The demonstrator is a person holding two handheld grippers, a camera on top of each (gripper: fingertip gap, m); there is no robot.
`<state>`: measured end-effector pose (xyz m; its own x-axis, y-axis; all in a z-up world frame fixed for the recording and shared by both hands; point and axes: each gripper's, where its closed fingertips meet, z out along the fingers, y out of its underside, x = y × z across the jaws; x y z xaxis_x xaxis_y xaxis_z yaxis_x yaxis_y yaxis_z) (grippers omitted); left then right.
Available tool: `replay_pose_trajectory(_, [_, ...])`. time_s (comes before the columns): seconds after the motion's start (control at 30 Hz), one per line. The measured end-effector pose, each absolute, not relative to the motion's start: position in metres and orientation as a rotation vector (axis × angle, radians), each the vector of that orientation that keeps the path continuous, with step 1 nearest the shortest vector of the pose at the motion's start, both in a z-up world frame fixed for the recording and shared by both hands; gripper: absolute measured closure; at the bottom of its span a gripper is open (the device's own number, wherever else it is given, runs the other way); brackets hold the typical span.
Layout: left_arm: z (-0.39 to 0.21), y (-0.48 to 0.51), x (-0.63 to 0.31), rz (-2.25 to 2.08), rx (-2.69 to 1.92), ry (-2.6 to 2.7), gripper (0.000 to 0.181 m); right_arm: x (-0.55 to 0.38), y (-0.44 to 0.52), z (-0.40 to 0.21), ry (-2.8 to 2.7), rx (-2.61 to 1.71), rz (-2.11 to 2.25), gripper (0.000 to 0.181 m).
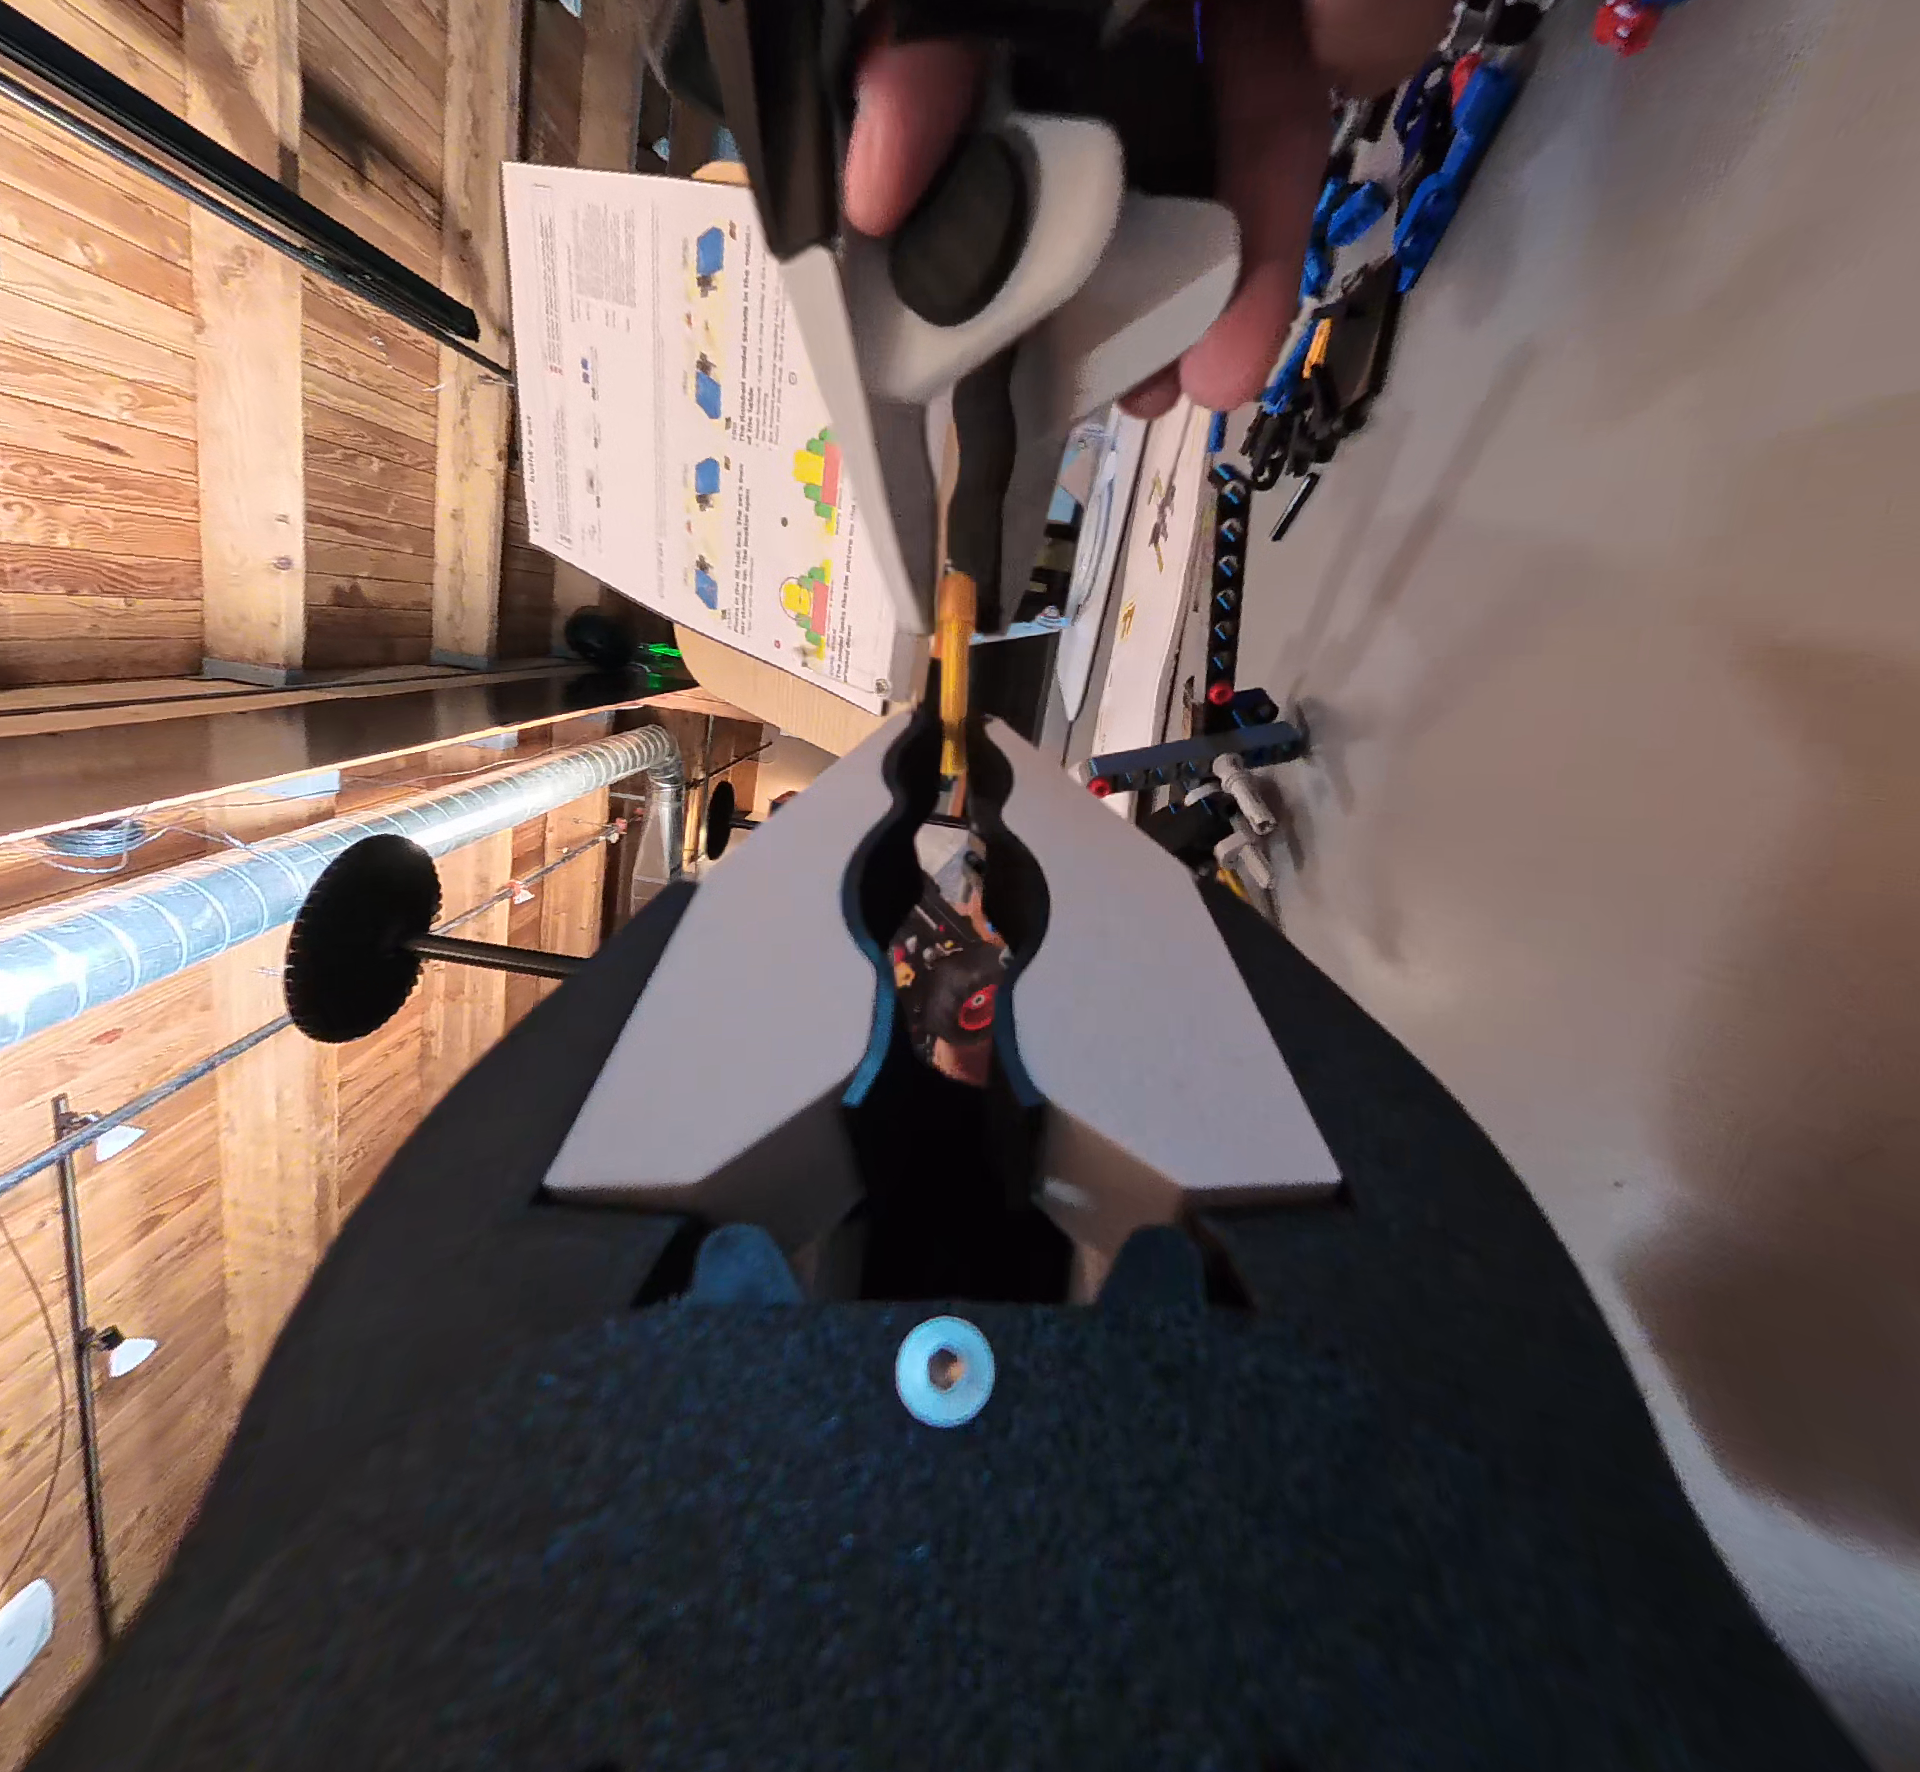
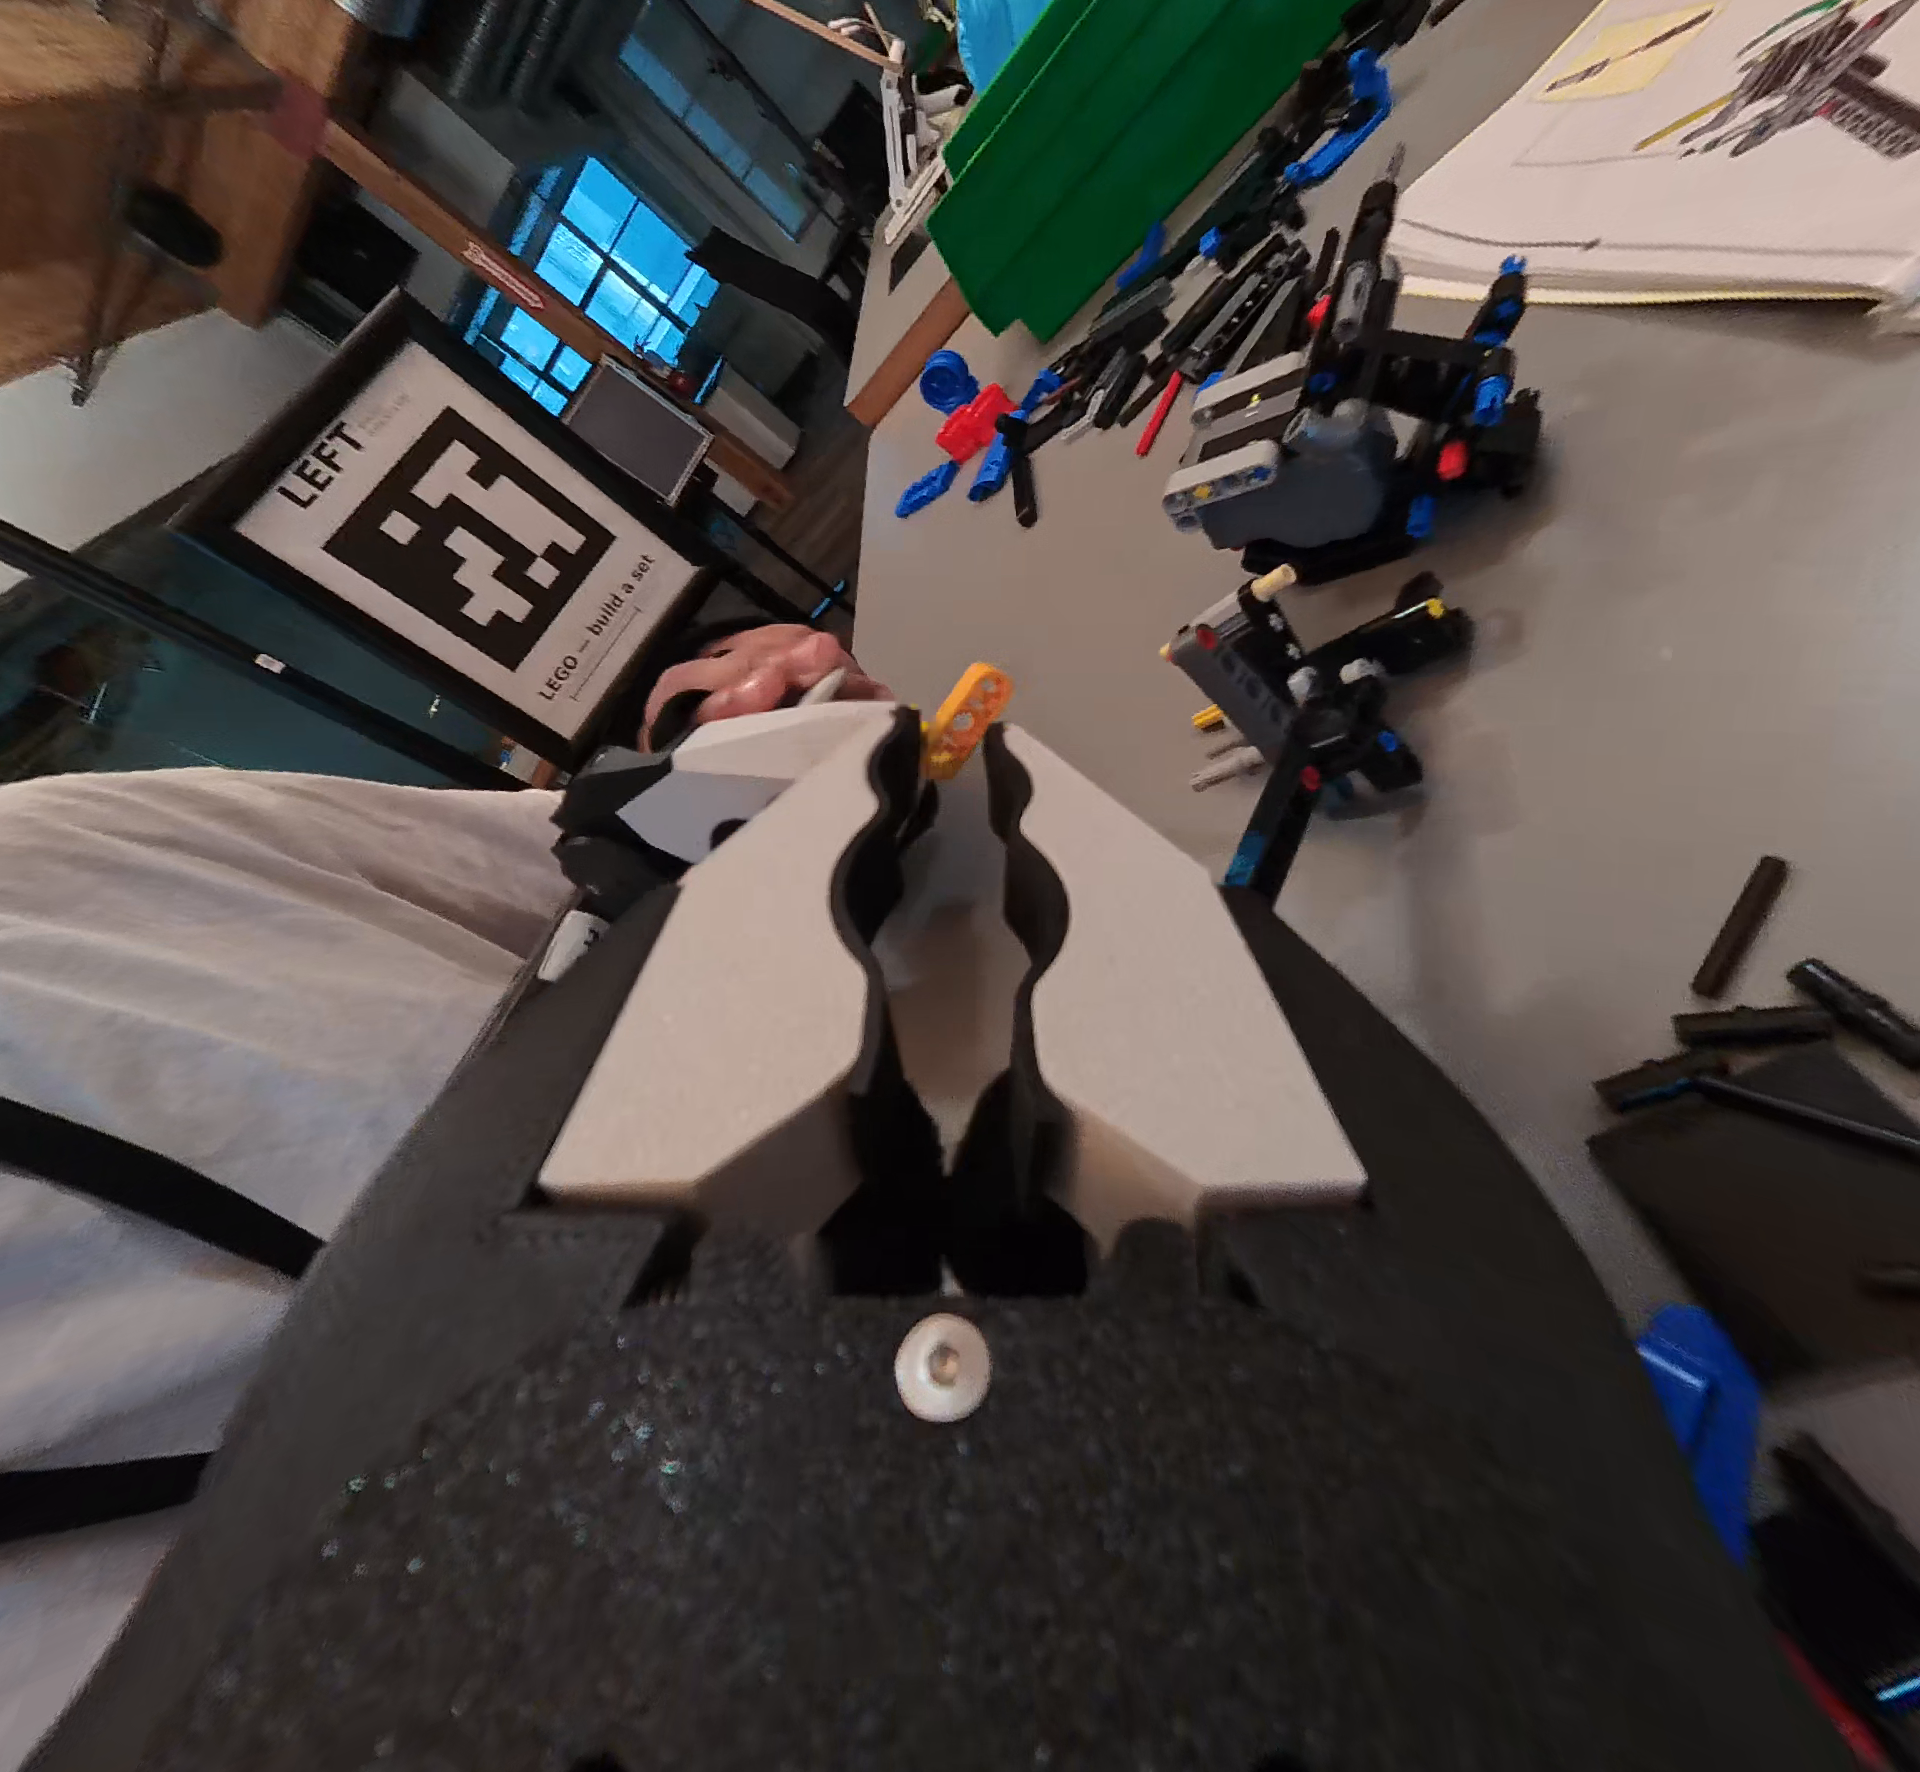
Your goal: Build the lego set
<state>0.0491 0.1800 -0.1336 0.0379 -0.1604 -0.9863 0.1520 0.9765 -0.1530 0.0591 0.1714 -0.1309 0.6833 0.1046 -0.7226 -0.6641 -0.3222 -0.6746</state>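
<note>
**Two grippers meet on one yellow piece**

The left gripper [image 1: 951, 735] has its fingertips closed on the lower end of a small yellow beam [image 1: 956, 673], held in the air. The right gripper [image 1: 951, 600] comes in from the far side, tip to tip with the left, and pinches the beam's other end; a hand [image 1: 1278, 164] wraps its body. From the right wrist view, the right gripper [image 2: 951, 735] shows only a narrow gap between its tips, with the yellow beam [image 2: 966, 720] caught there and its holed end sticking out beyond them.

One yellow beam is in play. On the grey table [image 2: 1039, 579] just past it stand two part-built black, grey and blue assemblies: a smaller one [image 2: 1309, 683] nearest, a larger one [image 2: 1361, 455] behind. Beyond lie a scatter of loose blue, black and red pieces [image 2: 1091, 372], an open instruction booklet [image 2: 1683, 122] and a green box [image 2: 1174, 60]. Bare tabletop lies between the grippers and the smaller assembly; a few black pieces [image 2: 1756, 1026] lie to the right.
</note>
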Motion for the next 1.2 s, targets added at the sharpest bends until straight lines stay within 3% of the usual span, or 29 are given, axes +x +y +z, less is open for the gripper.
replay_pose_trajectory(0.17, [-0.144, 0.172, 0.048, -0.417, -0.075, 1.629, 0.178, 0.061, 0.168, -0.132, 0.373, -1.771, 0.759, 0.173])
replay_pose_trajectory(0.27, [-0.146, 0.174, 0.047, -0.654, -0.199, 1.744, 0.162, 0.073, 0.162, -0.128, 0.288, -1.797, 0.618, 0.174])
replay_pose_trajectory(0.6, [-0.183, 0.238, 0.077, -1.283, -1.157, 2.125, 0.162, 0.105, 0.147, -0.129, 0.317, -1.774, 0.513, 0.174])
replay_pose_trajectory(0.83, [-0.191, 0.227, 0.084, -1.186, -1.064, 2.206, 0.162, 0.103, 0.148, -0.137, 0.339, -1.782, 0.565, 0.174])
replay_pose_trajectory(1.2, [-0.184, 0.22, 0.096, -1.058, -0.881, 2.244, 0.176, 0.103, 0.147, -0.141, 0.352, -1.792, 0.595, 0.174])
